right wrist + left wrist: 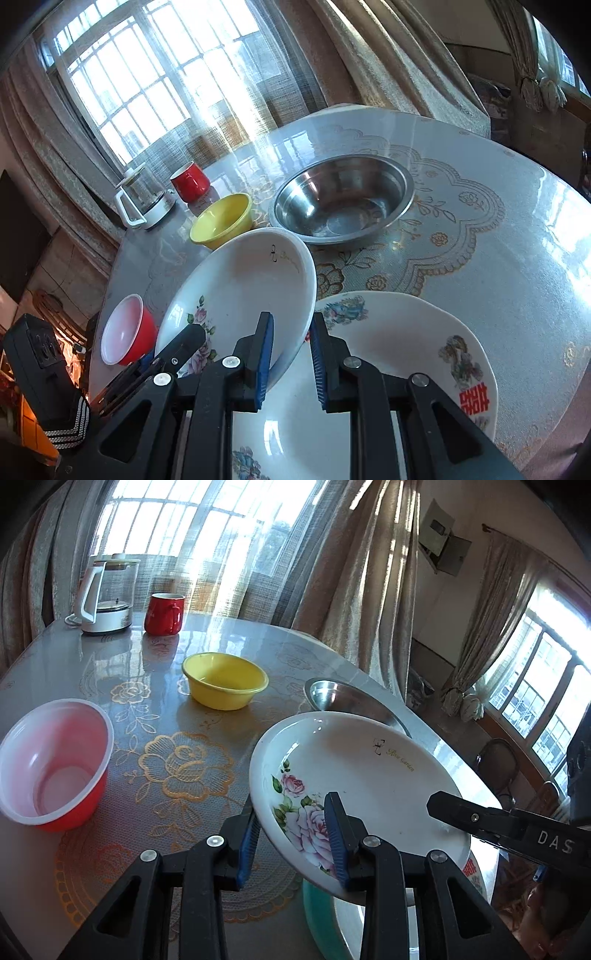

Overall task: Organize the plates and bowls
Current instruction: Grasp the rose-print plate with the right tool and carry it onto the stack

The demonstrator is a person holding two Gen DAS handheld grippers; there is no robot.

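A white rose-patterned plate (362,775) is held tilted above the table; it also shows in the right wrist view (243,291). My left gripper (293,843) straddles its near-left rim with blue pads on either side. My right gripper (291,360) straddles its right rim, and its finger shows in the left wrist view (480,821). Under the plate lies a larger white plate (399,347) with red characters. A steel bowl (343,201), a yellow bowl (221,221) and a red bowl with white inside (127,330) stand on the table.
A red mug (164,613) and a glass kettle (107,598) stand at the table's far edge by the curtained window. The round table (517,258) has a glossy patterned cover. A teal rim (314,912) shows under the plates.
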